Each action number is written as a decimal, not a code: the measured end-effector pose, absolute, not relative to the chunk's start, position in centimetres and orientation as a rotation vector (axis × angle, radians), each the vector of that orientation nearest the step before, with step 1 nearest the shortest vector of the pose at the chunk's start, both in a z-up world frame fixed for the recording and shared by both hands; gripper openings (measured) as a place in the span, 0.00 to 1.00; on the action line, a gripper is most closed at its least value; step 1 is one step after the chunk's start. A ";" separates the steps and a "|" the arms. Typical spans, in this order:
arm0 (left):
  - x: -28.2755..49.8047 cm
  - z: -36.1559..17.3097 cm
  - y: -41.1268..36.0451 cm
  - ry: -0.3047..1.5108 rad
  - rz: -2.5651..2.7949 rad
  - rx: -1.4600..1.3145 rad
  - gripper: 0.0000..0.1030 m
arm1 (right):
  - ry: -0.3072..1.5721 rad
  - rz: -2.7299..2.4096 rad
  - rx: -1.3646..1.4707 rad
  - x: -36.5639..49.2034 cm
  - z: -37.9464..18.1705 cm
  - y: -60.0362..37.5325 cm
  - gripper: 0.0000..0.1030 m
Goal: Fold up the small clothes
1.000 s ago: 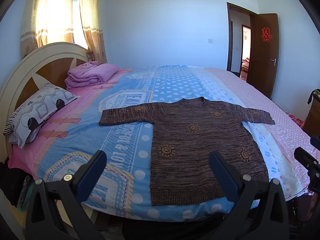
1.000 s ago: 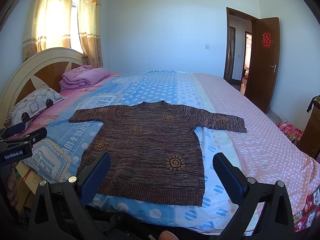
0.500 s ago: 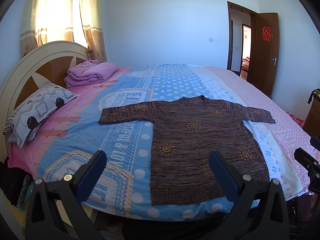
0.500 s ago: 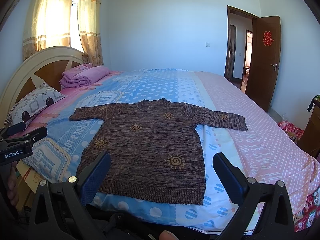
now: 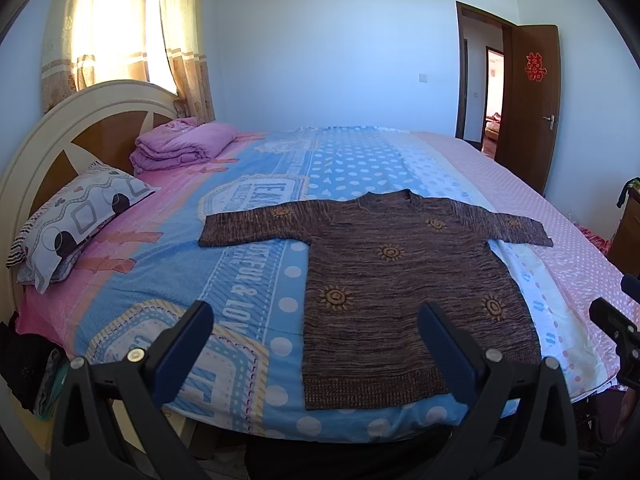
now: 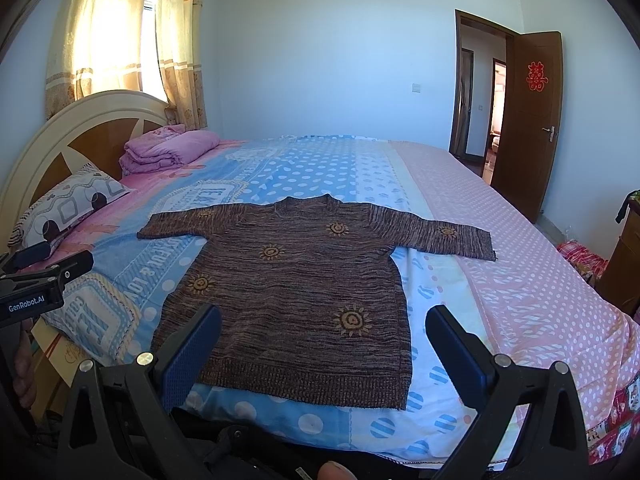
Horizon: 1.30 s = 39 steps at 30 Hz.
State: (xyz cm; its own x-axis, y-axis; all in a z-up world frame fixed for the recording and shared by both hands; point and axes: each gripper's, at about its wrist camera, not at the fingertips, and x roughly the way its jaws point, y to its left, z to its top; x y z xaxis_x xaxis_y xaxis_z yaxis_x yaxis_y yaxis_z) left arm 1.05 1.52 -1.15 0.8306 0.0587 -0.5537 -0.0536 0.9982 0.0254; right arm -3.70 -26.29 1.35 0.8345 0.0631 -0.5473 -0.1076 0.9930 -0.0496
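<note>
A brown knitted sweater (image 5: 400,280) with orange sun motifs lies flat on the bed, sleeves spread out, hem toward me; the right wrist view shows the same sweater (image 6: 296,292). My left gripper (image 5: 316,344) hovers open over the bed's near edge, its fingers straddling the sweater's lower left corner without touching it. My right gripper (image 6: 320,348) is open too, held above the hem with nothing between its fingers. The left gripper's body (image 6: 36,288) shows at the left edge of the right wrist view.
The bed (image 5: 248,280) carries a blue, pink and white patterned sheet. A patterned pillow (image 5: 76,220) and a folded pink quilt (image 5: 180,148) lie by the headboard (image 5: 60,140). An open brown door (image 5: 528,108) stands at the right, a wooden cabinet (image 6: 624,256) beyond.
Both views have shifted very slightly; the sweater has not moved and both grippers stay open.
</note>
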 end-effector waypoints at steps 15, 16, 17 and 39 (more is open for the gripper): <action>2.2 -2.0 1.7 0.615 0.069 0.021 1.00 | 0.588 0.088 -0.088 -3.0 0.8 -26.4 0.99; 2.4 -2.0 1.6 0.615 0.071 0.023 1.00 | 0.588 0.085 -0.089 -3.0 0.7 -26.3 0.99; 2.6 -2.1 1.6 0.616 0.075 0.027 1.00 | 0.587 0.084 -0.087 -2.9 0.6 -26.3 0.99; 13.5 -5.7 -1.0 0.653 0.032 0.144 1.00 | 0.686 0.002 0.063 6.1 -5.3 -34.4 0.99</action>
State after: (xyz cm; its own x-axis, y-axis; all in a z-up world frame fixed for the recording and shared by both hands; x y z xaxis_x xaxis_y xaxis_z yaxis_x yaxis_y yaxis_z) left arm 13.54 -0.98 -5.73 0.7939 0.0746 -0.6035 0.0160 0.9895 0.1434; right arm 6.09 -34.44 -5.33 0.7738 0.0223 -0.6331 0.0190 0.9981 0.0585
